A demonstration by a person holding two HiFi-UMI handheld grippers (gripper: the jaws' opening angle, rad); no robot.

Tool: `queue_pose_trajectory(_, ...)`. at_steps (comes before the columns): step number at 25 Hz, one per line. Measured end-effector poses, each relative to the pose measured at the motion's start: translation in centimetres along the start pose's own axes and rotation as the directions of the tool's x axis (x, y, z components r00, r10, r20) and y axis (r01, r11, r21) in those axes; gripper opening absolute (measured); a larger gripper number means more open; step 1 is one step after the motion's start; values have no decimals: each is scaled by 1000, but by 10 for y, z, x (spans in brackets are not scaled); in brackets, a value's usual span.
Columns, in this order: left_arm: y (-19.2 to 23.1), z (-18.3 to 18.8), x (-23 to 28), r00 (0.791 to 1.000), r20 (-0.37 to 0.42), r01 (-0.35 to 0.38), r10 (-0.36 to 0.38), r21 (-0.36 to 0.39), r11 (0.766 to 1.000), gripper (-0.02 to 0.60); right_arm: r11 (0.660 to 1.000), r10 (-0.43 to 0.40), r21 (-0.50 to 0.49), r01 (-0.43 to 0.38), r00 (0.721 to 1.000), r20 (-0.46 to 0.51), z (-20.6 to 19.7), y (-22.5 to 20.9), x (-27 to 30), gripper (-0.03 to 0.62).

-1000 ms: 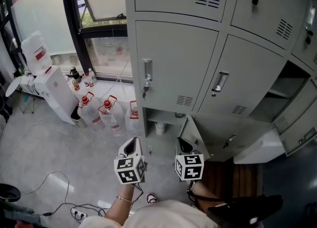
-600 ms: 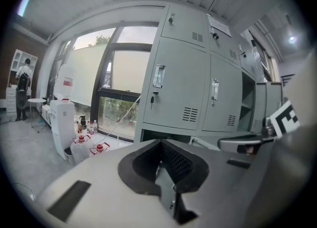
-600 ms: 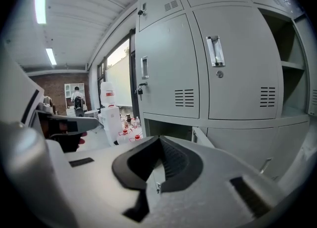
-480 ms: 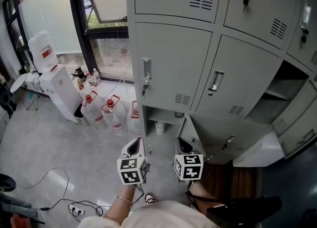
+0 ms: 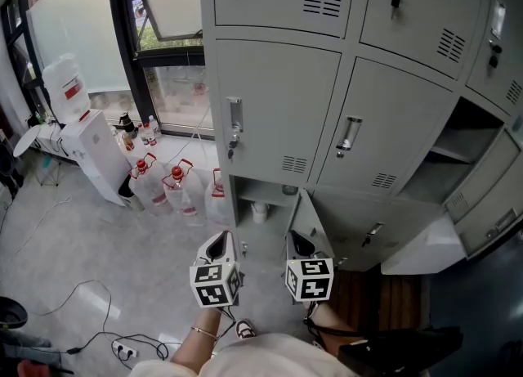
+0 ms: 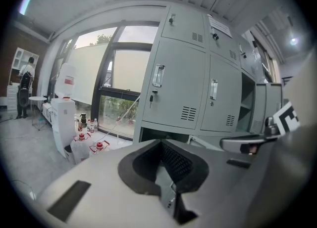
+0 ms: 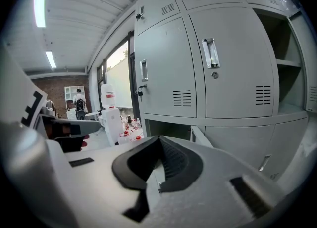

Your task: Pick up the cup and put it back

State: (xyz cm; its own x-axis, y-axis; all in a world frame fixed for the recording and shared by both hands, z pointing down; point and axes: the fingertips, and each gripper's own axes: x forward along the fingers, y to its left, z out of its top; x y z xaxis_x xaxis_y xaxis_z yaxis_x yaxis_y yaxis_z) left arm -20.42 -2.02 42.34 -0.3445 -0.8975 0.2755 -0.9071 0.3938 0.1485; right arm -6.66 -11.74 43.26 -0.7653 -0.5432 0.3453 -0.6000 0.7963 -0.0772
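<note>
A small white cup (image 5: pixel 259 212) stands inside the open bottom compartment of the grey lockers (image 5: pixel 278 105), seen only in the head view. The compartment's door (image 5: pixel 304 220) hangs open to its right. My left gripper (image 5: pixel 217 244) is held in the air in front of the compartment, a little short of it, shut with nothing between its pads. My right gripper (image 5: pixel 301 243) hangs beside it, in front of the open door, also shut and empty. In the left gripper view (image 6: pixel 166 172) and the right gripper view (image 7: pixel 157 172) the black pads meet, and the dark compartment (image 7: pixel 166 129) lies ahead.
A white water dispenser (image 5: pixel 82 142) and several water jugs with red caps (image 5: pixel 167 187) stand on the floor left of the lockers. Cables and a power strip (image 5: pixel 122 349) lie near my feet. Further lockers stand open at the right (image 5: pixel 458 163). A person stands far off (image 7: pixel 79 104).
The head view has shifted slightly, so the lockers sit a bit further left and higher. Both grippers stay side by side, shut, almost where they were.
</note>
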Motion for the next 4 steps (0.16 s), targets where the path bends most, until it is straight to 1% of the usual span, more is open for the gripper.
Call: queue_pose_trajectory(4,-2,-1,1,1000,-3,2,-2,2,1000,3,1000,2,0,-2,1000,3,0,-1,-2,-9)
